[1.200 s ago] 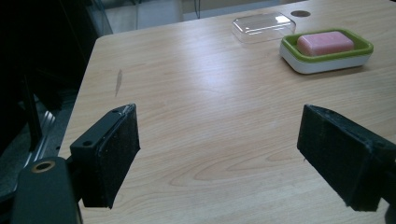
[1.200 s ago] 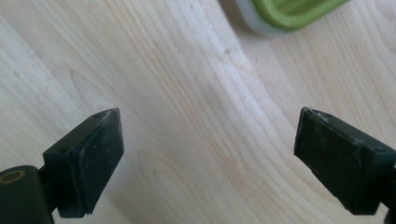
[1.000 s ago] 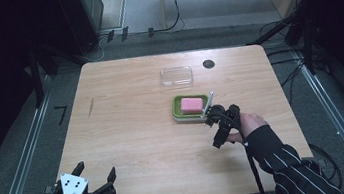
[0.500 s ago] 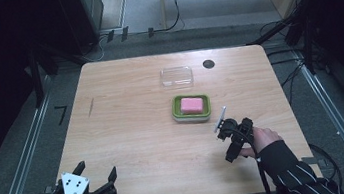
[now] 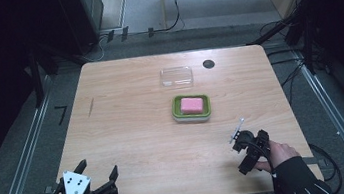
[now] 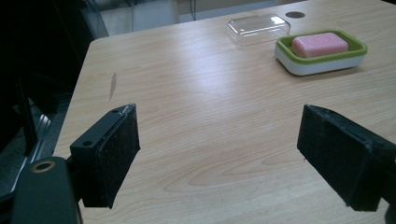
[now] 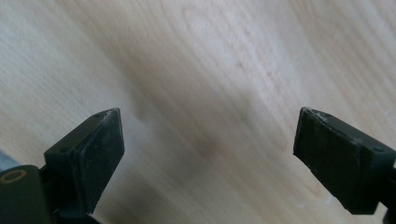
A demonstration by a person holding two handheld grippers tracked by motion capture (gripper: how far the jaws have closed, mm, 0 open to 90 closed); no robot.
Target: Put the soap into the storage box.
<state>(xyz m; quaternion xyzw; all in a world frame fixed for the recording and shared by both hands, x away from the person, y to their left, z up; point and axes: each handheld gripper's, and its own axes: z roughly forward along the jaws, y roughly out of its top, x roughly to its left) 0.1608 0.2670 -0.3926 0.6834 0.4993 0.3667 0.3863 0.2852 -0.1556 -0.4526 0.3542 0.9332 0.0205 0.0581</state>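
Note:
A pink soap bar (image 5: 191, 105) lies in a green and white soap dish (image 5: 176, 111) at mid table. Its clear lid (image 5: 176, 75) rests separately just beyond it. The dish (image 6: 327, 63), the soap (image 6: 320, 44) and the lid (image 6: 257, 29) also appear far ahead in the left gripper view. My left gripper (image 5: 97, 168) sits at the near left edge, open with nothing between its jaws (image 6: 219, 154). My right gripper (image 5: 249, 153), held by a hand in a striped sleeve, hangs near the front right of the table, pointing down. It stands open over bare wood (image 7: 205, 158).
A round black grommet (image 5: 208, 64) sits in the tabletop right of the lid. A short dark mark (image 5: 91, 106) is on the wood at the left. Cables and metal floor rails run around the table (image 5: 131, 147).
My right gripper has drawn away from beside the soap dish toward the near right edge and sunk lower, jaws still open. The left gripper has stayed put.

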